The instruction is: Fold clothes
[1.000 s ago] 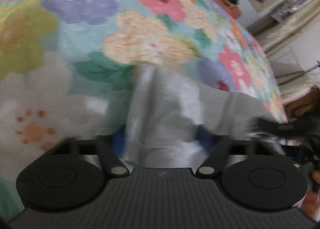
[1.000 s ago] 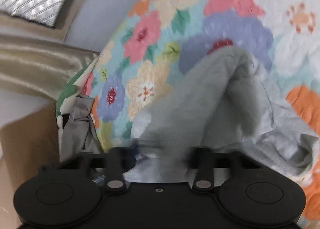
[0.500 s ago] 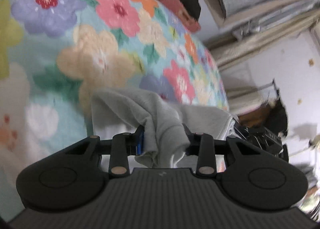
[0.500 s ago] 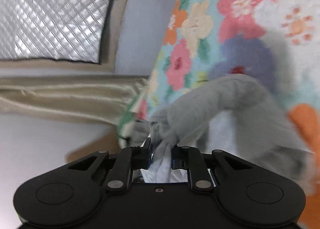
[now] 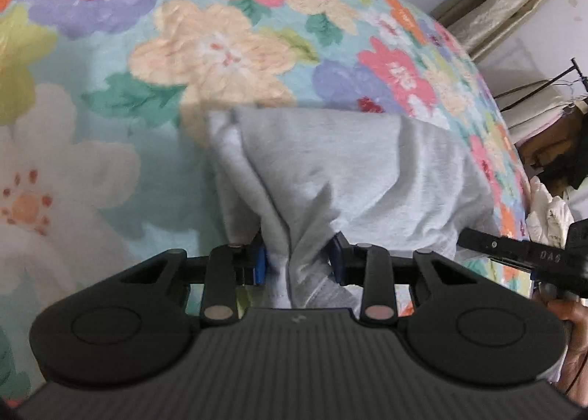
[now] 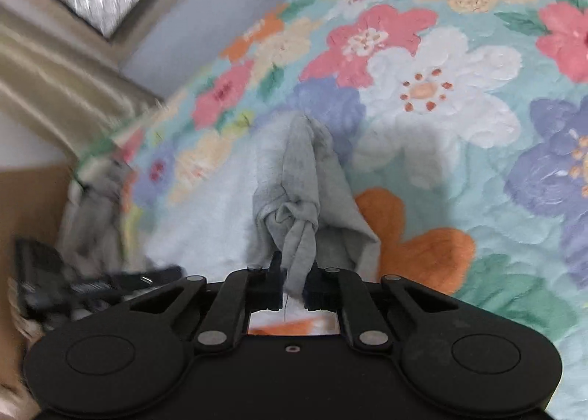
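A floral bedspread [image 5: 220, 52] lies beside beige curtains [image 6: 55, 63].

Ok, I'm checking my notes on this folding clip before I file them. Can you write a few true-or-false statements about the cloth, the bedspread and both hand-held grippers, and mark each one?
1. The left hand-held gripper has grey cloth between its fingers. True.
2. The right hand-held gripper is wide open and empty. False: its jaws have just been closing and now pinch a thin bunch of the grey cloth.
3. The bedspread is plain white. False: it is teal with large coloured flowers.
4. The other gripper shows at the right edge of the left wrist view. True.
5. The cloth is red. False: it is grey.
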{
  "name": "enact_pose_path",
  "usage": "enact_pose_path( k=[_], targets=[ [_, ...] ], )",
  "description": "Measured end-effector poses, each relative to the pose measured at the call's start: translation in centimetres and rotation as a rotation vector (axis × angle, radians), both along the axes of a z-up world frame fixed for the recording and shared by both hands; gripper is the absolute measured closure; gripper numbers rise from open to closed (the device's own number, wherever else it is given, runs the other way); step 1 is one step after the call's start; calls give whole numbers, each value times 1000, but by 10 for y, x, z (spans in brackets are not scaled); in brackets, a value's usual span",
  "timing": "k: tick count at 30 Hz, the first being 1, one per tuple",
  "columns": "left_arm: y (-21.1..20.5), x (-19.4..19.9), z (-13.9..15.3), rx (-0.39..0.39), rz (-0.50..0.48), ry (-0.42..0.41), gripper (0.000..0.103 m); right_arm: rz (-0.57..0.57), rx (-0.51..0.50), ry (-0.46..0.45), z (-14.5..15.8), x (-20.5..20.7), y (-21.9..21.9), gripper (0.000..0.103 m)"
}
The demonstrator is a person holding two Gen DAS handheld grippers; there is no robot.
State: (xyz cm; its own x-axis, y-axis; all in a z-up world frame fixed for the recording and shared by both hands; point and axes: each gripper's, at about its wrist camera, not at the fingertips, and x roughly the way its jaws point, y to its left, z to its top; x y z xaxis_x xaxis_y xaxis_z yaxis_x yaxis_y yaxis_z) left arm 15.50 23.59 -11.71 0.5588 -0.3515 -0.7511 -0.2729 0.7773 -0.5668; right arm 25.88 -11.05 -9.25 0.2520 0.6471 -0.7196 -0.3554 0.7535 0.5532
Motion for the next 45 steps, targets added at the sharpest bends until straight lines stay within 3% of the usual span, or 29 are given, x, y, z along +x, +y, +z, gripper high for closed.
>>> enact_pose_path(
  k=[3, 6, 8, 10, 12, 15, 18, 21, 24, 27, 29, 30, 32, 33, 35, 38, 40, 41, 42, 45],
  targets=[
    [2, -5, -1, -48, 4, 29, 71, 15, -96, -1, -10, -6, 2, 95],
    [6, -12, 6, -33, 10, 38, 68, 85, -283, -103, -16, -18, 24, 101],
    [14, -16, 18, -4, 23, -1, 67, 100, -337, -112, -15, -24, 25, 100],
    [24, -22, 32, 26, 45, -59, 64, 116, -326, -154, -5, -31, 22, 88],
    [38, -26, 46, 42, 72, -142, 60, 113, -347, -248, 15, -42, 20, 67],
    [46, -22, 53, 33, 86, -195, 59, 104, -325, -383, 46, -55, 19, 52],
    [34, -7, 45, 10, 33, -151, 59, 126, -278, -479, 67, -58, 27, 51],
    [13, 7, 30, 65, -13, -87, 59, 183, -283, -559, 70, -54, 52, 52],
    [0, 18, 13, 179, -32, -12, 59, 230, -325, -585, 56, -41, 82, 52],
    [4, 25, 1, 215, -66, 14, 56, 229, -453, -565, 29, -23, 99, 57],
    [12, 22, 0, 165, -42, 14, 56, 141, -464, -470, 12, -10, 91, 60],
    [14, 20, 1, 166, -35, 18, 56, 102, -413, -439, 9, -8, 81, 60],
    [14, 14, 4, 217, -28, 29, 43, 84, -396, -433, 5, -9, 73, 60],
    [14, 11, 6, 244, -24, 35, 43, 89, -402, -436, 6, -11, 72, 60],
    [18, 3, 8, 208, -22, 46, 43, 92, -408, -434, 9, -15, 69, 59],
    [28, -11, 11, 86, -9, 43, 43, 75, -378, -414, 15, -23, 56, 56],
    [28, -18, 12, 59, 5, 23, 40, 47, -346, -384, 17, -26, 45, 41],
    [23, -20, 9, 80, 11, 12, 34, 15, -343, -345, 17, -25, 38, 29],
    [16, -18, 4, 92, 1, 21, 33, -16, -340, -306, 17, -24, 32, 29],
    [7, -6, -14, 40, -9, 34, 32, -104, -164, -190, 15, -24, -2, 29]
  ],
)
